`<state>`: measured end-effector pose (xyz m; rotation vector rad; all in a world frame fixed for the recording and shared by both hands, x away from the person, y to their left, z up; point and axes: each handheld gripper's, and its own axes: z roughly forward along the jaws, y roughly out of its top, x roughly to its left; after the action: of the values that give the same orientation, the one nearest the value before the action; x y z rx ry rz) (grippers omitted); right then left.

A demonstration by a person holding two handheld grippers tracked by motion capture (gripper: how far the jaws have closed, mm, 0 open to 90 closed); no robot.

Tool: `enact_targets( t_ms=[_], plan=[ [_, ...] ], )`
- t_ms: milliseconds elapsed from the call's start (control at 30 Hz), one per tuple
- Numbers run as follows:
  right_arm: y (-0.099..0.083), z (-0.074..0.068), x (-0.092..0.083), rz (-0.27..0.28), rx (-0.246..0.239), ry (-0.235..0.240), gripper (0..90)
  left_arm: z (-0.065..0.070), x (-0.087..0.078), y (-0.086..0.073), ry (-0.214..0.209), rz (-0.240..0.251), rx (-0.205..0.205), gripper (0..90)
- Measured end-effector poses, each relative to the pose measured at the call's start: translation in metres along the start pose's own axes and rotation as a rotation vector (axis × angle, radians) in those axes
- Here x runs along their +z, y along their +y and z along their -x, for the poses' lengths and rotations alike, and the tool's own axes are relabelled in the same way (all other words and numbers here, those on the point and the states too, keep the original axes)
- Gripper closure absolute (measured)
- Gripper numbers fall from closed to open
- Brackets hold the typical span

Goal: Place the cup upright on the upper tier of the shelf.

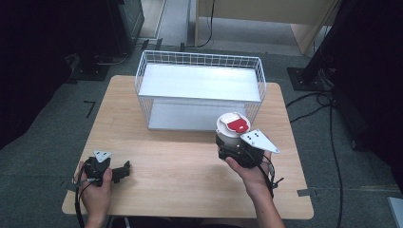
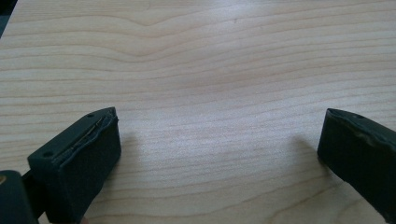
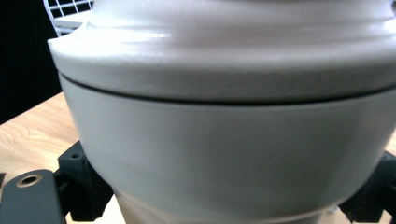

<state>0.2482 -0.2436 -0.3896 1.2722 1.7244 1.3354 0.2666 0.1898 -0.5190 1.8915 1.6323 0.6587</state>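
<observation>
High view: wooden table (image 1: 190, 171), with a white wire basket (image 1: 199, 90) at its far side holding two pale shelves. My right gripper (image 1: 233, 148) stands in front of the basket's right end, its jaws closed around a white lidded container (image 1: 232, 129) with a red tab on the lid, held upright. My left gripper (image 1: 124, 171) rests low at the table's near left corner, jaws spread wide over bare wood, holding nothing.
</observation>
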Motion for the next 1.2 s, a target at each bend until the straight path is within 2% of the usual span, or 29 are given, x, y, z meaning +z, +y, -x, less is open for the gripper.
enact_targets(
  t_ms=[300, 333, 467, 633, 867, 1000, 1200],
  plan=[
    [0.022, 0.000, 0.005, 0.073, 0.004, 0.000, 10.5, 0.000, 0.000, 0.000, -0.001, -0.001, 0.000, 0.0],
    [0.027, 0.001, 0.007, 0.095, 0.006, -0.006, 10.5, 0.000, 0.000, 0.000, -0.001, -0.001, 0.000, 0.0],
    [0.037, 0.002, 0.010, 0.126, 0.005, -0.017, 10.5, 0.000, 0.000, 0.000, -0.001, -0.001, 0.000, 0.0],
    [0.047, 0.002, 0.015, 0.141, 0.000, -0.021, 10.5, 0.000, 0.000, 0.000, 0.000, -0.001, 0.000, 0.0],
    [0.069, -0.001, 0.023, 0.189, -0.013, -0.031, 10.5, 0.000, 0.000, 0.000, -0.003, -0.002, 0.004, 0.0],
    [0.084, -0.002, 0.033, 0.206, -0.039, -0.043, 10.5, 0.000, 0.000, 0.000, -0.004, -0.002, 0.005, 0.0],
    [0.100, -0.003, 0.046, 0.215, -0.033, -0.049, 10.5, 0.000, 0.000, 0.000, -0.004, -0.001, 0.005, 0.0]
  ],
)
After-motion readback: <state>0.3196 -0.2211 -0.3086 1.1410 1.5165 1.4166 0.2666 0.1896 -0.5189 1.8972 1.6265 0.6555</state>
